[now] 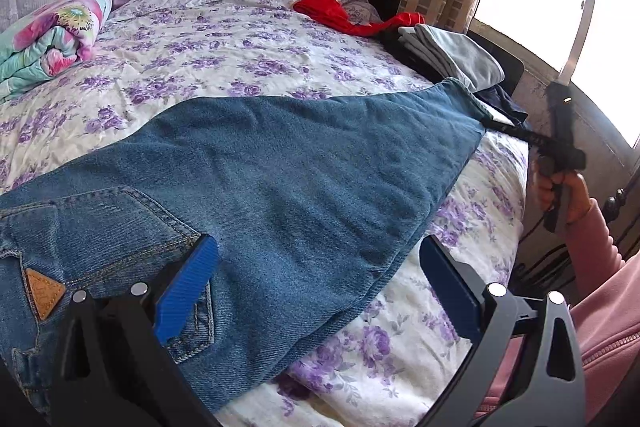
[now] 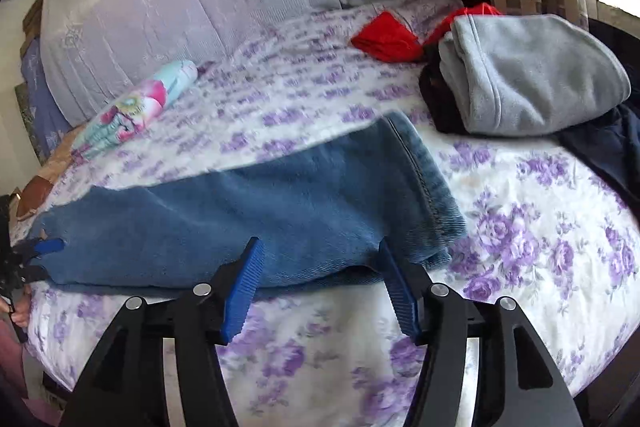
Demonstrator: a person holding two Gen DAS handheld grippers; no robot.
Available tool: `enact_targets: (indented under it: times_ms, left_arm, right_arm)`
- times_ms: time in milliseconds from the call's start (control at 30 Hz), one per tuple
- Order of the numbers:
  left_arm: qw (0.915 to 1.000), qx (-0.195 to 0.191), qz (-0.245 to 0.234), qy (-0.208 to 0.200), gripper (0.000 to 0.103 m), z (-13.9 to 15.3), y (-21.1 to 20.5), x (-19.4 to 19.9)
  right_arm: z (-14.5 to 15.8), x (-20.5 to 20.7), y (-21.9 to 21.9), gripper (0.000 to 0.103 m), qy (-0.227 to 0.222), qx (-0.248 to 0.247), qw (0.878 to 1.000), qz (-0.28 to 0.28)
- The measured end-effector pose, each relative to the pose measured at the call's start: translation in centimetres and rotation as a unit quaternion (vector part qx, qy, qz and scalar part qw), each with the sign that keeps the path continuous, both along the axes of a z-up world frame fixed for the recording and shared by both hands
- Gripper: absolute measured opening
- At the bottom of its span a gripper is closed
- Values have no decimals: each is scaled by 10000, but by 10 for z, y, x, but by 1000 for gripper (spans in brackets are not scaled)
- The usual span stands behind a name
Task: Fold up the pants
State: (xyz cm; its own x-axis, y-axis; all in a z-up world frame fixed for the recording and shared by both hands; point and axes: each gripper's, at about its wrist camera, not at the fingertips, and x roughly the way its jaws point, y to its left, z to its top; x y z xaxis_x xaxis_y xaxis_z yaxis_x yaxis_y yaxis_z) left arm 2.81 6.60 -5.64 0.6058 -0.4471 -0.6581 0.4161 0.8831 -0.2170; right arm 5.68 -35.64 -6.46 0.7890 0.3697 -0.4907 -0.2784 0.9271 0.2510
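Note:
Blue jeans [image 1: 280, 167] lie flat along the bed's near edge, legs together, back pocket and leather patch at the waist end. My left gripper [image 1: 320, 279] is open over the waist end, its left finger [image 1: 188, 287] above the pocket. In the right wrist view the jeans [image 2: 248, 211] end in a hem at the right. My right gripper [image 2: 320, 287] is open at the near edge of the leg end, its fingers apart just before the cloth. It also shows in the left wrist view [image 1: 496, 125], at the hem.
The bed has a white sheet with purple flowers [image 2: 520, 227]. A stack of folded grey and dark clothes [image 2: 532, 79] sits beyond the hem. A red garment [image 2: 384, 35] lies farther back. A rolled floral blanket [image 1: 52, 35] is at the far left. A window is to the right.

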Motion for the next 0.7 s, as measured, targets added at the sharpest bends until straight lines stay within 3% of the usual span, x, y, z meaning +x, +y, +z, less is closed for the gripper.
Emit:
enact_targets:
  times_ms: [67, 100, 133, 233, 333, 433, 533, 567, 633, 700]
  left_arm:
    - [10000, 27, 13, -17, 98, 0, -1, -1]
    - [10000, 43, 26, -29, 98, 0, -1, -1]
    - [10000, 61, 36, -41, 98, 0, -1, -2]
    - [9997, 202, 115, -74, 98, 0, -5, -4]
    - [9986, 434, 224, -191, 98, 1, -10, -9]
    - [9982, 470, 277, -237, 98, 1, -10, -10]
    - [9987, 367, 259, -223, 98, 1, -7, -11]
    - [9988, 375, 248, -207, 98, 1, -7, -10]
    - [9986, 450, 235, -172, 98, 1, -9, -9]
    - [9981, 543, 245, -136, 98, 2, -12, -8]
  right_arm:
    - [-3, -4, 13, 72, -11, 9, 9997, 223]
    - [-17, 4, 22, 74, 288, -280, 9989, 238]
    - [-30, 10, 28, 74, 559, -491, 9970, 214]
    - [-23, 4, 39, 75, 488, -592, 9970, -32]
    - [3, -14, 51, 75, -58, 211, 9989, 416]
    - [7, -12, 88, 75, -129, 354, 9970, 680]
    - [-19, -5, 134, 77, 242, -5, 9965, 798]
    - [-30, -4, 146, 84, 287, -308, 9964, 742]
    - [-27, -18, 162, 83, -34, -874, 9947, 541]
    - [-32, -22, 165, 88, 4, -918, 9938, 620]
